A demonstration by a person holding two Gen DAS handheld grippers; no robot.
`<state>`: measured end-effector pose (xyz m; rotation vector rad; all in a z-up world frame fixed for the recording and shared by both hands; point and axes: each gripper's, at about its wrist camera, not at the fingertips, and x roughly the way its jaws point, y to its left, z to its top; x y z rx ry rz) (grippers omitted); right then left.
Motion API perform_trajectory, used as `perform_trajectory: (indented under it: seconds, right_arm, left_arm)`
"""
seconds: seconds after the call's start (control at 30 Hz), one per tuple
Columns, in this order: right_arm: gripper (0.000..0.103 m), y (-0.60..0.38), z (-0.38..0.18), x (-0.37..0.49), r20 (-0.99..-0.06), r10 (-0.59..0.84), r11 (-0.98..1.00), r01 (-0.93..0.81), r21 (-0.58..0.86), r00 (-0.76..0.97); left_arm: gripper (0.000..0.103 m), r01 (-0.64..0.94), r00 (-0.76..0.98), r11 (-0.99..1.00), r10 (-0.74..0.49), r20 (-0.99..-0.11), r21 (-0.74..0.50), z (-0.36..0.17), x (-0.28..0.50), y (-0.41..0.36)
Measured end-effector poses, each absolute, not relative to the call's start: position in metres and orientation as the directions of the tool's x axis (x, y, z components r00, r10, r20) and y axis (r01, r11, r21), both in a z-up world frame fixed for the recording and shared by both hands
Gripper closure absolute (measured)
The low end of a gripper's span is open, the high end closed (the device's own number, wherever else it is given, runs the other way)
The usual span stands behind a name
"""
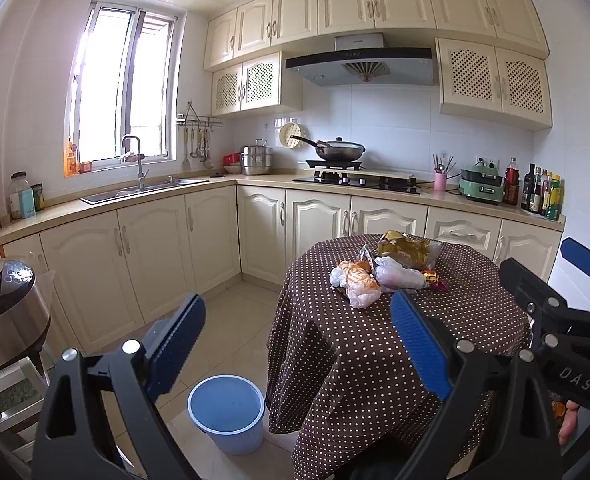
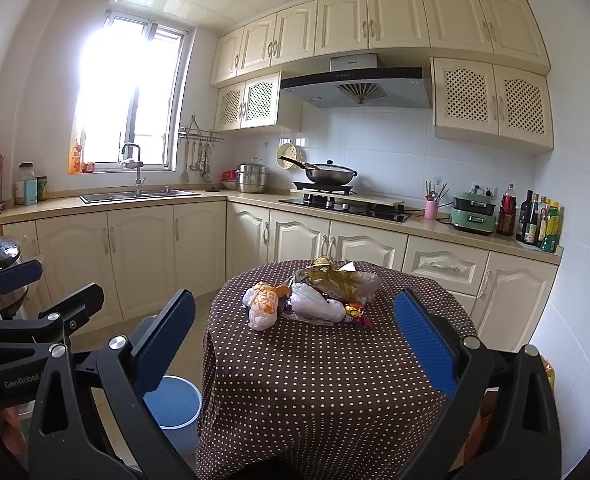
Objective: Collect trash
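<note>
A pile of trash lies on the far half of a round table with a brown polka-dot cloth (image 1: pixel 375 360) (image 2: pixel 319 380). It holds an orange-and-white plastic bag (image 1: pixel 357 280) (image 2: pixel 263 304), a white bag (image 1: pixel 399 274) (image 2: pixel 315 304), a gold wrapper (image 1: pixel 407 248) (image 2: pixel 331 278) and a small red wrapper (image 1: pixel 435 280) (image 2: pixel 357 312). A blue bin (image 1: pixel 227 412) (image 2: pixel 173 408) stands on the floor left of the table. My left gripper (image 1: pixel 299 344) (image 2: pixel 51 286) is open and empty, short of the pile. My right gripper (image 2: pixel 295 344) (image 1: pixel 551 268) is open too, above the table's near edge.
Cream cabinets and a counter run along the back and left walls, with a sink (image 1: pixel 143 192), a hob with a wok (image 1: pixel 341 152), and bottles (image 1: pixel 543 196). A rice cooker (image 1: pixel 7 320) stands at the left. Tiled floor lies between the table and the cabinets.
</note>
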<state>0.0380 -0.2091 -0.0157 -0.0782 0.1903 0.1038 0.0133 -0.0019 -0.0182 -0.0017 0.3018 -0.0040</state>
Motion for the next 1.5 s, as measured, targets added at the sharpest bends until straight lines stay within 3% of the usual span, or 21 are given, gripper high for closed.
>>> perform_trajectory:
  seconds: [0.37,0.67,1.1,1.33,1.37,1.5]
  right_arm:
    - [0.007,-0.208,-0.032,0.079,-0.270,0.137,0.988,-0.150,-0.027,0.953]
    - [0.007,-0.222,-0.058,0.130,-0.361,0.161,0.986,-0.164,0.021,0.919]
    - [0.007,-0.288,-0.093,0.228,-0.459,0.110,0.993,-0.072,0.098,0.882]
    - [0.007,-0.319,-0.111,0.271,-0.512,0.067,0.994,-0.010,0.113,0.856]
    - [0.007,-0.319,-0.113,0.275,-0.518,0.068,0.994,-0.011,0.113,0.852]
    - [0.007,-0.319,-0.117,0.288,-0.540,0.091,0.992,-0.032,0.119,0.837]
  left_arm:
    - [0.011,-0.017,0.932,1.000,0.022,-0.362,0.016,-0.032,0.047,0.003]
    - [0.011,-0.024,0.881,1.000,0.025,-0.473,0.007,-0.057,0.105,-0.003]
    - [0.011,0.115,0.781,0.992,-0.125,-0.612,-0.056,-0.097,0.222,-0.058]
    - [0.012,0.133,0.758,0.991,-0.123,-0.640,-0.033,-0.113,0.288,-0.092]
    - [0.015,0.135,0.755,0.991,-0.118,-0.645,-0.023,-0.114,0.294,-0.095]
    - [0.063,0.161,0.716,0.985,-0.159,-0.680,-0.061,-0.123,0.319,-0.097]
